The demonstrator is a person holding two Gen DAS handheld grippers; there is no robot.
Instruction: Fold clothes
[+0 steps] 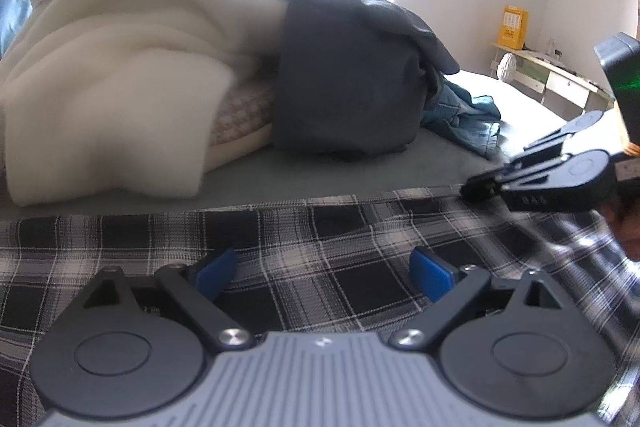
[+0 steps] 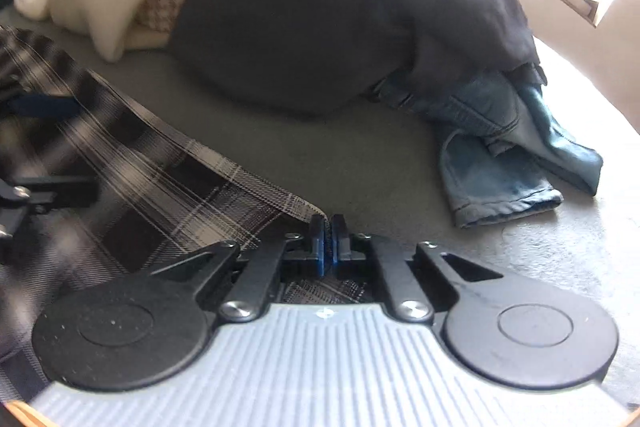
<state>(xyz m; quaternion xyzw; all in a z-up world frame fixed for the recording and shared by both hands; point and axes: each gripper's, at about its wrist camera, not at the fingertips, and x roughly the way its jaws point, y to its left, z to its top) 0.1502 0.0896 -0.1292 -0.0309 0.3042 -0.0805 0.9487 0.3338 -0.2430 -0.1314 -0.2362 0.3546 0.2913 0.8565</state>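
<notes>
A black-and-white plaid shirt (image 1: pixel 320 247) lies spread on the grey bed (image 1: pixel 280 183). My left gripper (image 1: pixel 324 273) hovers low over it, open, its blue pads (image 1: pixel 214 273) wide apart with only cloth beneath. My right gripper (image 2: pixel 329 233) is shut on the plaid shirt (image 2: pixel 160 187), pinching its far edge between the blue pads. From the left wrist view the right gripper (image 1: pixel 476 187) shows at the shirt's far right corner, held by a hand (image 1: pixel 624 227). The left gripper's blue pad (image 2: pixel 44 105) appears blurred at the left of the right wrist view.
Behind the shirt sits a pile: a white fleece blanket (image 1: pixel 120 67), a dark grey garment (image 1: pixel 348 75) and light blue jeans (image 2: pixel 500 155). A desk (image 1: pixel 560 75) with a yellow box (image 1: pixel 512 27) stands by the wall at the right. Bare grey sheet (image 2: pixel 540 267) lies right of the shirt.
</notes>
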